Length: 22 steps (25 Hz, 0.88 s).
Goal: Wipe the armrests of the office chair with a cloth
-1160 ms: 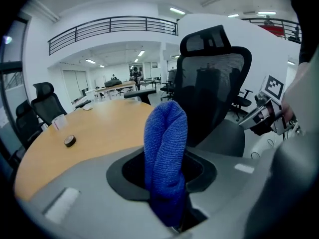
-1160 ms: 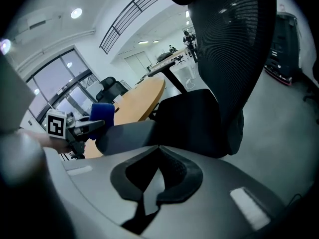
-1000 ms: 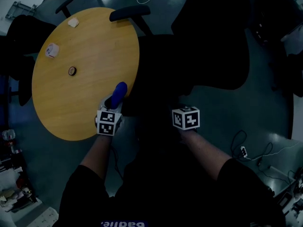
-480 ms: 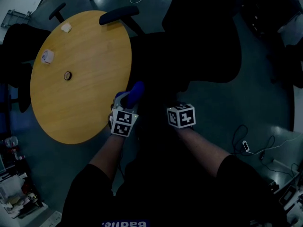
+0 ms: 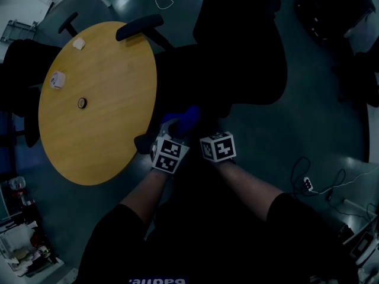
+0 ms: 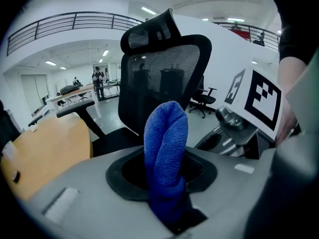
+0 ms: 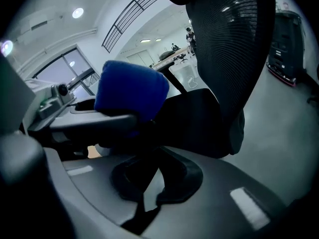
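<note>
My left gripper [image 5: 179, 129] is shut on a folded blue cloth [image 5: 185, 119], which stands up out of its jaws [image 6: 166, 148]. In the right gripper view the cloth [image 7: 130, 89] rests on top of the black chair's near armrest [image 7: 92, 122]. The chair's mesh backrest [image 6: 167, 68] rises behind it, and the far armrest [image 5: 140, 27] is by the table. My right gripper [image 5: 208, 130] sits just right of the left one, its tip [image 7: 144, 171] under the armrest. Its dark fingers merge with the black armrest support, so their state is unclear.
A round wooden table [image 5: 100, 117] stands just left of the chair, with a roll of tape [image 5: 82, 103] and small white items [image 5: 57, 79] on it. Other black chairs ring the table. Cables and a power strip [image 5: 305, 187] lie on the floor at right.
My left gripper has carried the cloth rightward from over the table's edge to the chair's near armrest. It now sits right beside the right gripper, which shifted slightly left.
</note>
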{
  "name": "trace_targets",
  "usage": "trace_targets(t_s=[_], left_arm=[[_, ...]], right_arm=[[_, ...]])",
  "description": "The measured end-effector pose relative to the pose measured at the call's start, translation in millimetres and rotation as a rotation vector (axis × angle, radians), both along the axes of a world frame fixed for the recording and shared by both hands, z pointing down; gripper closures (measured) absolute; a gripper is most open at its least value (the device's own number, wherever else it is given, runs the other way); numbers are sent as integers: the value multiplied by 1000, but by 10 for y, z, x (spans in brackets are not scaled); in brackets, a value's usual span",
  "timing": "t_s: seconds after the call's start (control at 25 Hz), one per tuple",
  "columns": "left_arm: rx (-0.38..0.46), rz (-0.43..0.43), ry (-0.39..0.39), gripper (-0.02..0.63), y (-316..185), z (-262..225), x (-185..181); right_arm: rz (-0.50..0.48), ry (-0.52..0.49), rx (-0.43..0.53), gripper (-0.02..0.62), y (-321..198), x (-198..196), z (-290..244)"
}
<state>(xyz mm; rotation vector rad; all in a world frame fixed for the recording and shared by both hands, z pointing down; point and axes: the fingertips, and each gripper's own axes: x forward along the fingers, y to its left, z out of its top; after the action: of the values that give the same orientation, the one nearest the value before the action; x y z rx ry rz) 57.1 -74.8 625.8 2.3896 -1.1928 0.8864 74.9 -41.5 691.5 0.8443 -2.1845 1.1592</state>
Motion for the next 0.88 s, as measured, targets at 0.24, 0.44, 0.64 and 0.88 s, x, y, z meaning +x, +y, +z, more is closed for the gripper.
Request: trace_targets(t_s=[0.24,0.44,0.64,0.88], left_arm=[[0,32,93,459,63,-111,444],[93,-155,203,459,46,-621,-118],[303,-361,319,457,97,-1397,-999],[474,-539,389,457,-261,-1805,-2116]], right_arm=[[-70,-37,-10,592,17,89,-4],[-79,-76,3,592,-3,131,-108],[-28,-96,18,592,-135,263,-226],[46,-86,40,592,-516,163,-333]])
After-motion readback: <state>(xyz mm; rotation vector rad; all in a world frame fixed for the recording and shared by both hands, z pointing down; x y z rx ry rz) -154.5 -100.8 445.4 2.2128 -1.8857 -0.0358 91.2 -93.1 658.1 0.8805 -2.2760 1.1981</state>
